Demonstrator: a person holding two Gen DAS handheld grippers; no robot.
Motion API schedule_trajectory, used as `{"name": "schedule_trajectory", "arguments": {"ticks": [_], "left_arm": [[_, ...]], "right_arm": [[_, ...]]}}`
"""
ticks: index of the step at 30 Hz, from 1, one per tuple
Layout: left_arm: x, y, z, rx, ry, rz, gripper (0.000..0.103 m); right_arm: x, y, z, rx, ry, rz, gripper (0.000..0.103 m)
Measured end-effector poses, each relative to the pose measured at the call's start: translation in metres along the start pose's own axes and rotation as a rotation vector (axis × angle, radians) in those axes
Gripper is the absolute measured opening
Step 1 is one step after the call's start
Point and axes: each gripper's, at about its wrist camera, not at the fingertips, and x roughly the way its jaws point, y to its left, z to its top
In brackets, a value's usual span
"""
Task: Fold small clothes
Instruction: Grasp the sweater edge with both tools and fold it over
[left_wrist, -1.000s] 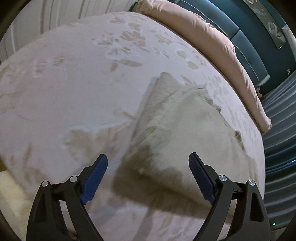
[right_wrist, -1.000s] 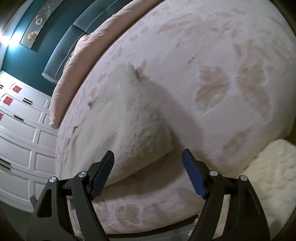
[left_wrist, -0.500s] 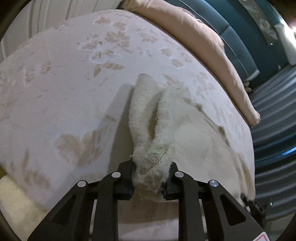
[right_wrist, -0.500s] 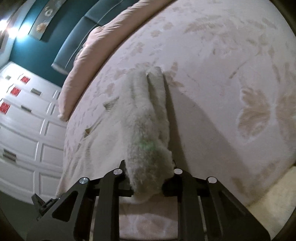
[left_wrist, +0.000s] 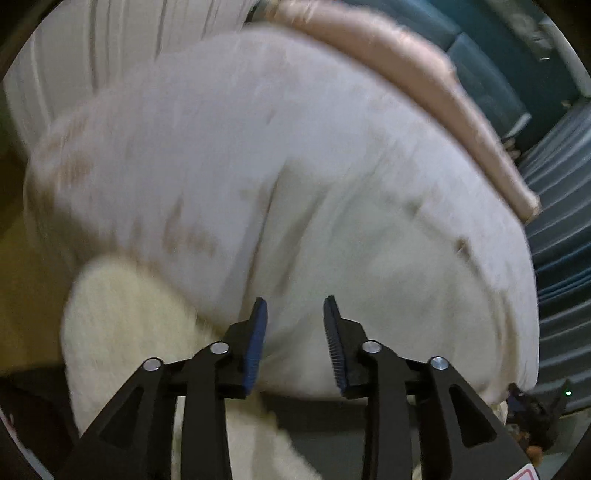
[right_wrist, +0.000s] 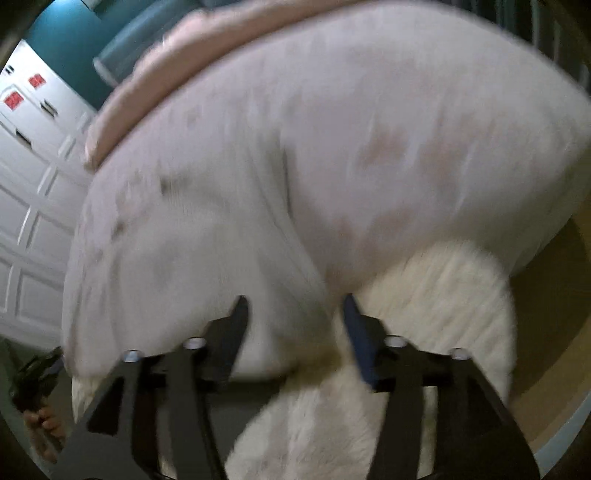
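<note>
Home bedroom — patterned bedspread (left_wrist: 229, 155), pink pillow (left_wrist: 424, 85), teal headboard (left_wrist: 491, 66), white wardrobe doors (right_wrist: 33, 177)

Both wrist views downward onto bed (left_wrist: 229, 155)

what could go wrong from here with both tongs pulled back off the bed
1. Both views are heavily blurred, so the cream fuzzy garment on the floral bedspread is hard to make out; a regrasp could catch the bedspread instead.
2. The left tongs and right tongs are opening with nothing between them, so the released fold may relax.
3. The tongs hang past the bed edge, over the white shaggy rug.
</note>
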Motion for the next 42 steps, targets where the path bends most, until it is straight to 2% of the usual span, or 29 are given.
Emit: {"name": "schedule_trajectory", "arguments": {"ticks": [2, 3, 5, 7, 10, 13, 15, 16, 17, 18, 19, 20, 23, 25, 26, 27, 29, 30, 31, 32, 33, 36, 38, 40, 42], "left_arm": [[-0.005, -0.013, 0.018, 0.031, -0.068, -0.014, 0.063], [-0.001, -0.021, 0.031, 0.042, -0.099, -0.023, 0.065], [0.021, -0.039, 0.055, 0.074, -0.108, -0.048, 0.069], [0.048, -0.052, 0.071, 0.086, -0.079, -0.065, 0.074], [0.099, -0.056, 0.084, 0.075, -0.005, -0.039, 0.074], [0.141, -0.058, 0.086, 0.081, 0.05, 0.015, 0.074], [0.156, -0.056, 0.082, 0.076, 0.078, 0.002, 0.063], [0.155, -0.056, 0.08, 0.083, 0.075, -0.015, 0.043], [0.151, -0.059, 0.078, 0.117, 0.06, -0.033, 0.023], [0.146, -0.06, 0.078, 0.146, 0.045, -0.04, 0.011], [0.139, -0.059, 0.079, 0.156, 0.033, -0.061, 0.009], [0.129, -0.056, 0.081, 0.142, 0.013, -0.085, 0.009], [0.076, -0.047, 0.086, 0.077, -0.087, -0.16, 0.008], [0.059, -0.039, 0.086, 0.061, -0.12, -0.142, 0.008], [0.061, -0.033, 0.085, 0.049, -0.107, -0.118, 0.008], [0.07, -0.029, 0.085, 0.049, -0.08, -0.098, 0.008], [0.105, -0.018, 0.08, 0.038, -0.002, -0.041, 0.008], [0.116, -0.017, 0.079, 0.032, 0.028, -0.03, 0.008], [0.123, -0.018, 0.076, 0.035, 0.045, -0.009, 0.008], [0.124, -0.022, 0.076, 0.05, 0.038, 0.008, 0.008], [0.119, -0.03, 0.077, 0.087, 0.015, 0.012, 0.008], [0.112, -0.043, 0.081, 0.149, -0.004, 0.026, 0.008], [0.132, -0.038, 0.083, 0.148, 0.028, 0.052, 0.009], [0.148, -0.029, 0.081, 0.12, 0.055, 0.061, 0.009], [0.152, -0.027, 0.082, 0.103, 0.05, 0.061, 0.01]], "right_arm": [[-0.009, 0.008, 0.025, -0.036, -0.089, 0.007, 0.065], [-0.007, 0.013, 0.036, -0.047, -0.111, 0.001, 0.065], [0.001, 0.023, 0.051, -0.074, -0.138, 0.011, 0.065], [0.021, 0.039, 0.07, -0.093, -0.139, 0.025, 0.066], [0.053, 0.043, 0.084, -0.082, -0.1, 0.042, 0.067], [0.09, 0.05, 0.089, -0.081, -0.055, 0.004, 0.068], [0.108, 0.053, 0.092, -0.091, -0.024, -0.025, 0.066], [0.115, 0.054, 0.091, -0.099, -0.002, -0.034, 0.047], [0.117, 0.054, 0.09, -0.108, 0.014, -0.032, 0.021], [0.118, 0.059, 0.09, -0.133, 0.027, -0.029, 0.012], [0.111, 0.063, 0.089, -0.155, 0.008, -0.021, 0.011], [0.103, 0.067, 0.091, -0.164, -0.02, 0.002, 0.01], [0.042, 0.075, 0.095, -0.129, -0.163, 0.252, 0.008], [0.019, 0.074, 0.098, -0.107, -0.236, 0.339, 0.008], [0.016, 0.073, 0.099, -0.103, -0.256, 0.338, 0.008], [0.026, 0.073, 0.1, -0.119, -0.252, 0.289, 0.009], [0.069, 0.07, 0.102, -0.172, -0.172, 0.126, 0.009], [0.1, 0.064, 0.101, -0.169, -0.086, 0.042, 0.009], [0.118, 0.058, 0.1, -0.122, -0.028, 0.007, 0.008], [0.117, 0.055, 0.101, -0.083, -0.022, 0.037, 0.008], [0.101, 0.055, 0.103, -0.055, -0.074, 0.103, 0.008], [0.075, 0.059, 0.106, -0.095, -0.18, 0.107, 0.008], [0.097, 0.053, 0.107, -0.105, -0.127, 0.06, 0.009], [0.14, 0.036, 0.104, -0.07, 0.005, 0.012, 0.009], [0.14, 0.031, 0.101, -0.03, -0.006, 0.033, 0.011]]}}
